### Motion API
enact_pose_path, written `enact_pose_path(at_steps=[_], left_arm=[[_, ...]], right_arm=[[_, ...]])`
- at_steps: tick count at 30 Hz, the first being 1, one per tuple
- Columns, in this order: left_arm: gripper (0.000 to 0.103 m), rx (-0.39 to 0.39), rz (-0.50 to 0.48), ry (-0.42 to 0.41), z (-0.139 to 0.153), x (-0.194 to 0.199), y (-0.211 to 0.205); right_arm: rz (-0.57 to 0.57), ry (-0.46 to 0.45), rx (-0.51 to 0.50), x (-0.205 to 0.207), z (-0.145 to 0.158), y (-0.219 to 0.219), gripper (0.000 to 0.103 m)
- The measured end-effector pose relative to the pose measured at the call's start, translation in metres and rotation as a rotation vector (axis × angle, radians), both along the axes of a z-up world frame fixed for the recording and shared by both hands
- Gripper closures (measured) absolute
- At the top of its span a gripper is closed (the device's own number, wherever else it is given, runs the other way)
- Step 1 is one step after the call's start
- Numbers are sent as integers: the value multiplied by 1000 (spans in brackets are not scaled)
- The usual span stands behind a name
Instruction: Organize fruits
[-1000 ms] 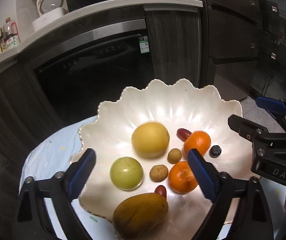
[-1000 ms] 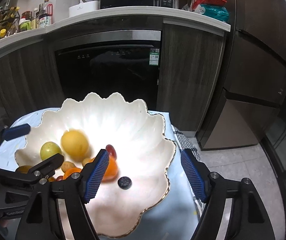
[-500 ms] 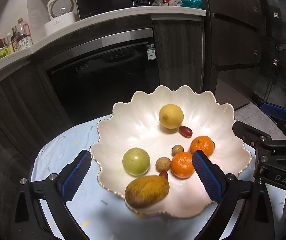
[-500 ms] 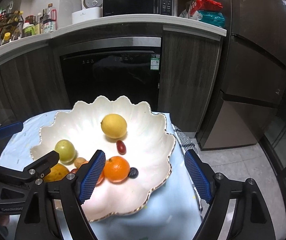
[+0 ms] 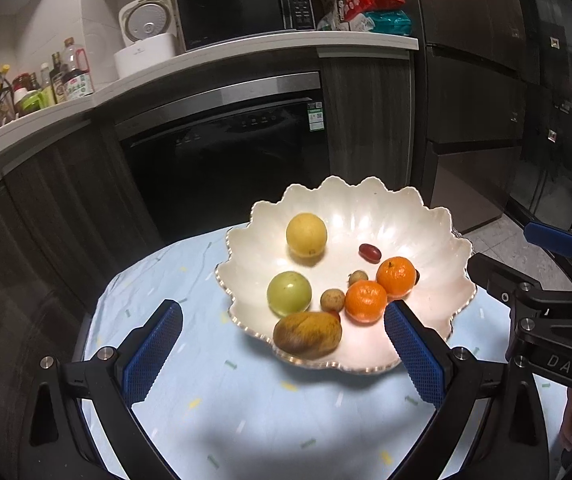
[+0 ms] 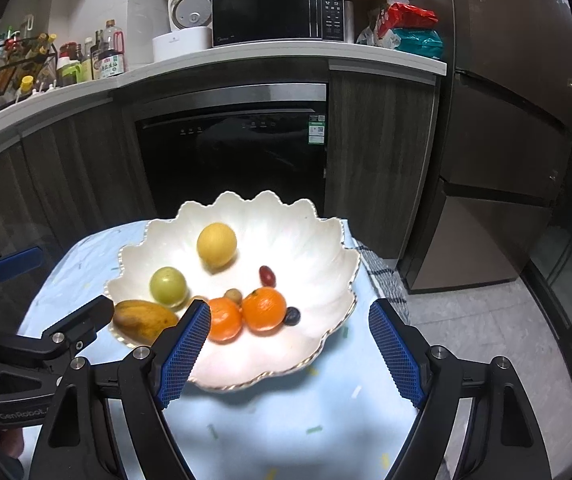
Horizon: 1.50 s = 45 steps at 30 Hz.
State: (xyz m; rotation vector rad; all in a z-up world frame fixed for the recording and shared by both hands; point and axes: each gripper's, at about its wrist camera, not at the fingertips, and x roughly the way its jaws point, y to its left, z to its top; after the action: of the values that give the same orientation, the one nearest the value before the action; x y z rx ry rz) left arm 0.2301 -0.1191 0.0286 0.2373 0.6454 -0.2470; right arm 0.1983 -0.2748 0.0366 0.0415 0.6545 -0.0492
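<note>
Dim kitchen, bright overhead glare on the white bowl (image 5: 438, 240); fisheye bending and dark vignetted corners, fruit slightly blurred.

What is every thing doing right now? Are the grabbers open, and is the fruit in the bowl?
Left gripper: open, holding nothing.
Right gripper: open, holding nothing.
Bowl: upright on the tablecloth.
Lemon: loose in the bowl, apart from the rest.
Green fruit: in the bowl.
Two oranges: in the bowl, side by side.
Mango: lying on the bowl's rim.
Microwave: door shut.
</note>
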Motion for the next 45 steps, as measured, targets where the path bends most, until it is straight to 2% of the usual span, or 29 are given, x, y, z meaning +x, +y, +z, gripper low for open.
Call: enact_pose_path(at_steps=[20, 34, 45], left_arm=[[0, -71, 66, -37, 18, -82, 65], [0, -104, 155, -40, 10, -129, 100], [0, -96, 210, -41, 2, -151, 118]], right_arm=[[56, -31, 16, -71, 17, 54, 21], [107, -42, 13, -109, 14, 82, 21], [142, -32, 18, -124, 6, 95, 21]])
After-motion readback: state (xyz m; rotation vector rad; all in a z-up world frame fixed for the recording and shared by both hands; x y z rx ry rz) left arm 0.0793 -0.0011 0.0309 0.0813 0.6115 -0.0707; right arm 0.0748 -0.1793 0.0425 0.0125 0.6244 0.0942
